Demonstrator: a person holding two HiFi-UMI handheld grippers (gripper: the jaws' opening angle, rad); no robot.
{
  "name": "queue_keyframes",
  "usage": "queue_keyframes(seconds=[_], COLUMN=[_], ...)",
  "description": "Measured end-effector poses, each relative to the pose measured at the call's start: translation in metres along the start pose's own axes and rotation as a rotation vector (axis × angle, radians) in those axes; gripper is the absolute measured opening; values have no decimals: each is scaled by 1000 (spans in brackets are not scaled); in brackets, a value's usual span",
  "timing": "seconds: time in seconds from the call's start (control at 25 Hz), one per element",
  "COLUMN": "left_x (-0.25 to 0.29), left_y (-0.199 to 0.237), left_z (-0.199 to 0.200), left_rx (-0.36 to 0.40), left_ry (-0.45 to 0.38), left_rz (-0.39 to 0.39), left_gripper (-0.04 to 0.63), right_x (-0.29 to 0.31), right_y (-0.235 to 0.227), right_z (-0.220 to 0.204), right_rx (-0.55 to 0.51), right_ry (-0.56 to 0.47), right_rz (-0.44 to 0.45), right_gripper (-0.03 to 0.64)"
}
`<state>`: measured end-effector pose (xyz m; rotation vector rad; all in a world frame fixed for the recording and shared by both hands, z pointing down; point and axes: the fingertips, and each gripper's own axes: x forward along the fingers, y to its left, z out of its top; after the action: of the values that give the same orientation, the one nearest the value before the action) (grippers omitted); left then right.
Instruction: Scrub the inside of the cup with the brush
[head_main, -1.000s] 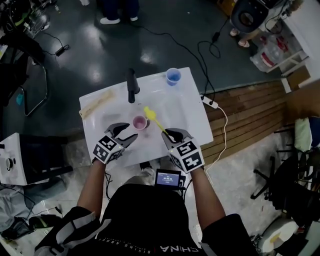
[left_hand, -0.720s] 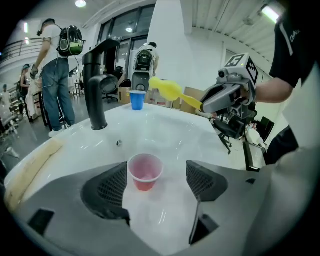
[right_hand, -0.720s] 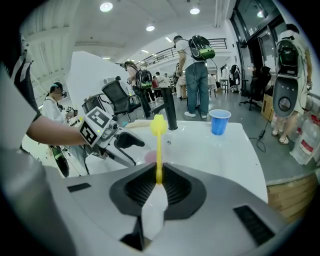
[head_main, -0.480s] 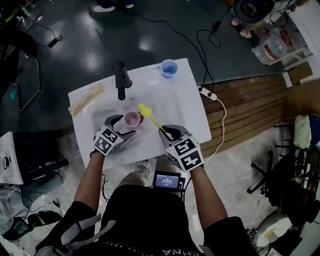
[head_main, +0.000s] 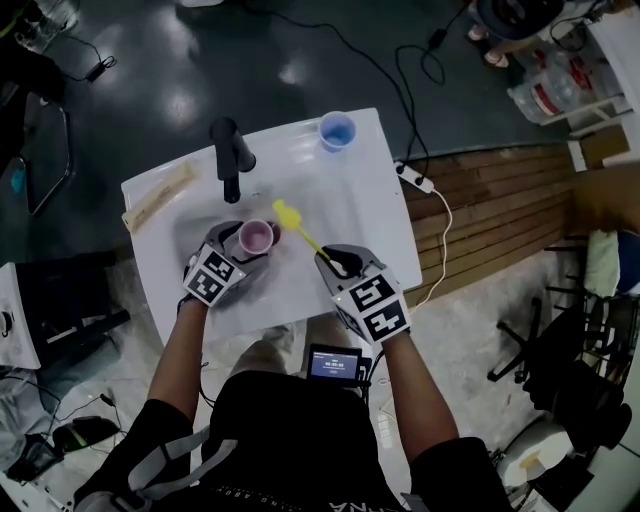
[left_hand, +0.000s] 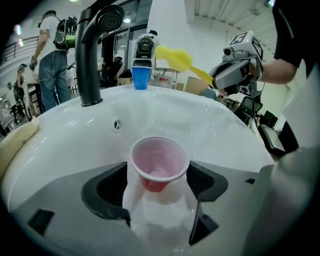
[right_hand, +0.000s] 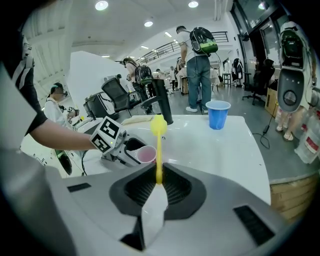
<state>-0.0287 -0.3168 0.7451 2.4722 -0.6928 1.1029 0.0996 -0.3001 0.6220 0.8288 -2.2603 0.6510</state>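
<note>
A pink plastic cup (head_main: 257, 236) stands upright in the white sink basin (head_main: 350, 190). My left gripper (head_main: 246, 248) has its jaws spread wide on either side of the cup (left_hand: 159, 162), the pads close beside its walls, not visibly pressing. My right gripper (head_main: 335, 262) is shut on the thin handle of a yellow brush (head_main: 286, 215). The brush head (right_hand: 158, 125) points away from the jaws and hovers just right of the cup (right_hand: 147, 154), above the basin and outside the cup.
A black faucet (head_main: 228, 150) rises at the back of the sink. A blue cup (head_main: 337, 130) stands at the far right corner. A beige bar (head_main: 155, 195) lies on the left rim. A power strip (head_main: 415, 178) lies on the floor right of the sink. People stand farther off.
My left gripper has moved forward to the pink cup and its jaws have widened around it. The right gripper still holds the brush beside the cup.
</note>
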Motion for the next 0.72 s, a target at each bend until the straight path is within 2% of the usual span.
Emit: queue_keyframes(seconds=[0.24,0.4,0.56,0.6,0.72], left_x=[12,21,26,28,31], left_y=[0,3,5,5,6], left_z=[-2,4,8,7,7], left_rx=[33,56,59,56,51], left_ry=[-15,-64,-76,-80,-93], left_rz=[-13,-6,-5,-7,-9], left_gripper=[350,350,346,321,312], right_x=[8,10,13,14,17], right_y=[-5,-9,-10,-10,-11], right_z=[-1,-1,0,0,-3], right_rx=[2,2,5,5,5], right_ry=[14,20,24,25,28], right_rz=[6,9,16,18,20], right_gripper=[43,43,43,43,43])
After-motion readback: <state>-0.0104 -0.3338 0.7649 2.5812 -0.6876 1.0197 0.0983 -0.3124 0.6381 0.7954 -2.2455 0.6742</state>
